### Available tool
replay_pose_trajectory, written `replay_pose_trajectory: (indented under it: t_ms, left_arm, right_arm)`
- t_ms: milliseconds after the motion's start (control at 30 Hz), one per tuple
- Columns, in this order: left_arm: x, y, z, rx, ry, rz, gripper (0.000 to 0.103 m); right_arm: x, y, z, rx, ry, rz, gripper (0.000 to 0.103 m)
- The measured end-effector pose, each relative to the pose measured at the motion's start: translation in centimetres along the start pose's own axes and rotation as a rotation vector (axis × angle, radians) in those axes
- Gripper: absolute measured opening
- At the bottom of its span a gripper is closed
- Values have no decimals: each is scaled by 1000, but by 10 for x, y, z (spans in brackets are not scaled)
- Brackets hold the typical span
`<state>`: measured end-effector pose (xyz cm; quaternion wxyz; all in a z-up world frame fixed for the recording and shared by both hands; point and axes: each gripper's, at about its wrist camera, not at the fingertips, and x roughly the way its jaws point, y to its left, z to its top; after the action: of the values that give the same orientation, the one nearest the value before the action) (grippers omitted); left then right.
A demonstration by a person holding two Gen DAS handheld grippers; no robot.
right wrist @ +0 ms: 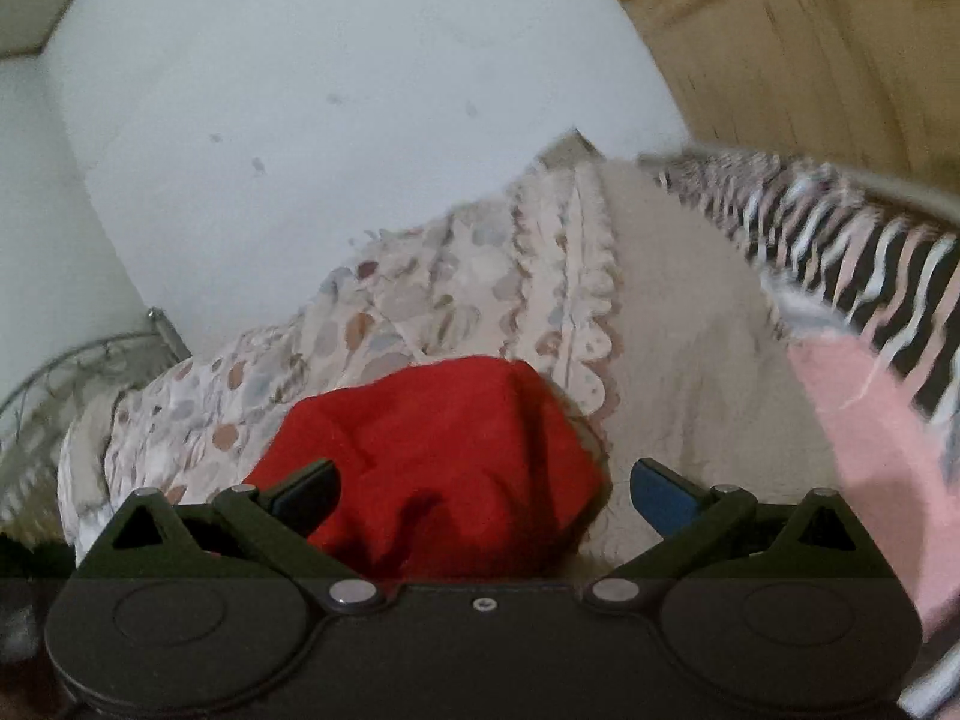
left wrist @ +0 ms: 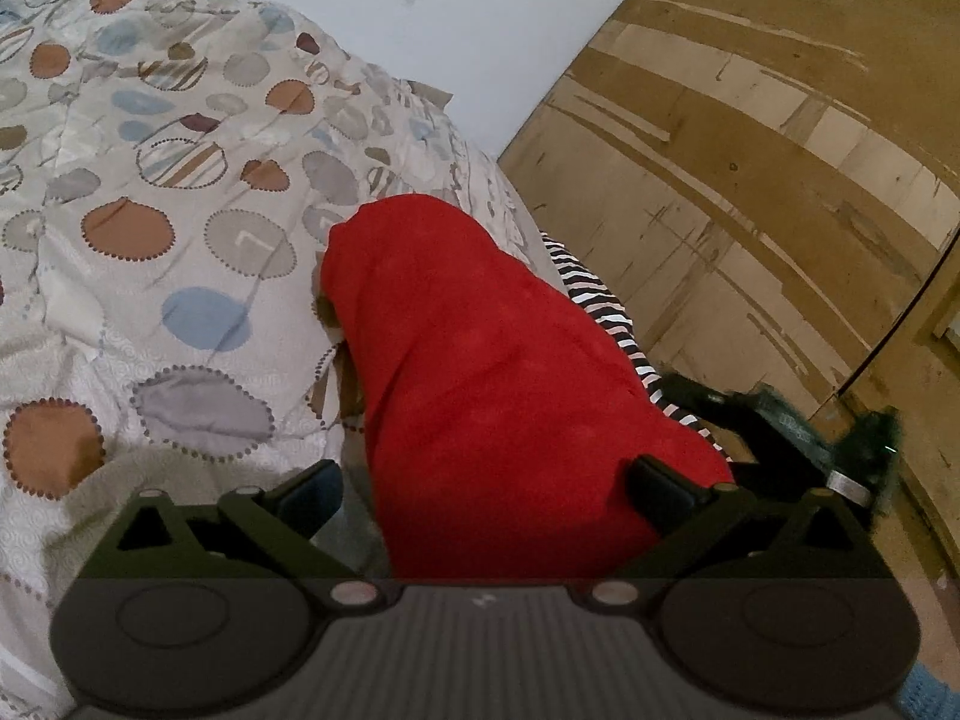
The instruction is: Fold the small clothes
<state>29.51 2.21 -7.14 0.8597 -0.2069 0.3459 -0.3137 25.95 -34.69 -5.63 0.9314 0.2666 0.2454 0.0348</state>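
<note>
On the patterned bedspread (left wrist: 150, 192), the red garment (left wrist: 480, 360) lies near both grippers, apparently folded into a compact bundle, left gripper (left wrist: 486, 492) and right gripper (right wrist: 486, 495) released; further garments possibly remain.

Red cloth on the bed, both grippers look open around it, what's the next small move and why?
Probably close the left gripper on the near edge of the red cloth. Its jaws stand wide with the cloth between them, ungripped; the right gripper is open too.
</note>
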Motion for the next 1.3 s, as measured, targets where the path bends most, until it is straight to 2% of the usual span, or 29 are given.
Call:
replay_pose_trajectory:
  t_ms: [167,267,400,800,1133,1300]
  left_arm:
    - [0,0,0,0,-3,0,103]
    - [1,0,0,-3,0,-3,103]
    - [2,0,1,-9,4,-7,103]
    - [2,2,1,-25,11,-13,103]
    - [20,24,6,-198,79,-109,103]
    - [44,38,9,-310,147,-182,103]
  right_arm:
    - [31,-1,-10,-21,31,0,102]
    - [32,-2,-20,-55,9,6,103]
    - [32,-10,-23,-22,-1,30,103]
    - [31,-6,-27,-49,-23,14,102]
    - [29,-6,-28,-46,-33,22,101]
    - [26,-11,-17,29,-11,93,98]
